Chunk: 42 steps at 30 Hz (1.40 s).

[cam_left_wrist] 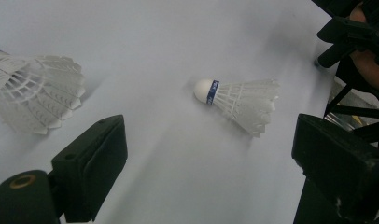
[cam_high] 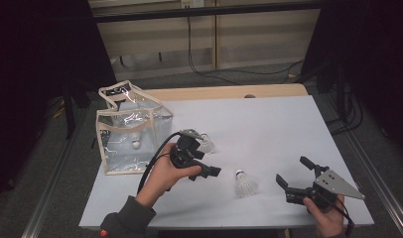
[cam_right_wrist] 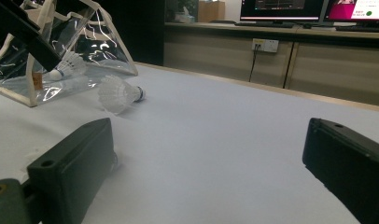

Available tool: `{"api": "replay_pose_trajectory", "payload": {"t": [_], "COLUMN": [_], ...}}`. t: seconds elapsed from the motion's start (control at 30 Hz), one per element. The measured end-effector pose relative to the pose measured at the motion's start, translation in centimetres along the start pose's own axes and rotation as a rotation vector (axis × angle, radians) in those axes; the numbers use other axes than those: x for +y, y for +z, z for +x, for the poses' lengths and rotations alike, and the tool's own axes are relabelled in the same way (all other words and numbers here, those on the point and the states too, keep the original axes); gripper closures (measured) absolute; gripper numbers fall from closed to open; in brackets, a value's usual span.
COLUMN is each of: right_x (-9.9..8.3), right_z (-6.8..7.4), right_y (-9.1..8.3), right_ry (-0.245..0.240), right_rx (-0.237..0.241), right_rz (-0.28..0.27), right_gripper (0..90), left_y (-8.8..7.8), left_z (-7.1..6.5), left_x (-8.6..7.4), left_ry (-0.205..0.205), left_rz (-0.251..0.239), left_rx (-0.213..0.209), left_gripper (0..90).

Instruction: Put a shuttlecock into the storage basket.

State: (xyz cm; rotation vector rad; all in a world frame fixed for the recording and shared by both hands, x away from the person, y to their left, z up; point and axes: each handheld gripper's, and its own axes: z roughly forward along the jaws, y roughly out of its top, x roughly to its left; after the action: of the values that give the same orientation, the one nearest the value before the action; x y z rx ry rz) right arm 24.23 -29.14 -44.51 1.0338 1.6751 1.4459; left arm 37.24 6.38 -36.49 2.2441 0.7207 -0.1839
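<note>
Black left claw agape, seemingly hovering near shuttlecock.

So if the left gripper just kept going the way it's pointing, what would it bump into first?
Probably the shuttlecock lying on its side on the table, roughly between the open left gripper jaws, though depth is hard to judge.

No legible text anywhere. The shuttlecock carries a blue band below its cork with white print — too small to read. The monitors beyond the table show screen content — blurred, no characters can be made out.
</note>
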Motion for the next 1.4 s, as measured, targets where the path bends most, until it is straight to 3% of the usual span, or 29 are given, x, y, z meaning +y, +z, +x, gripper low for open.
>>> {"api": "replay_pose_trajectory", "payload": {"t": [1.4], "right_x": [0.1], "right_z": [0.0], "right_y": [0.0], "right_ry": [0.001], "right_rx": [0.002], "right_rz": [-0.002], "right_gripper": [2.2], "left_y": [3.7], "left_z": [-1.9], "left_x": [-0.6], "left_ry": [0.054], "left_rz": [0.024], "left_rx": [-0.039], "left_gripper": [6.2]}}
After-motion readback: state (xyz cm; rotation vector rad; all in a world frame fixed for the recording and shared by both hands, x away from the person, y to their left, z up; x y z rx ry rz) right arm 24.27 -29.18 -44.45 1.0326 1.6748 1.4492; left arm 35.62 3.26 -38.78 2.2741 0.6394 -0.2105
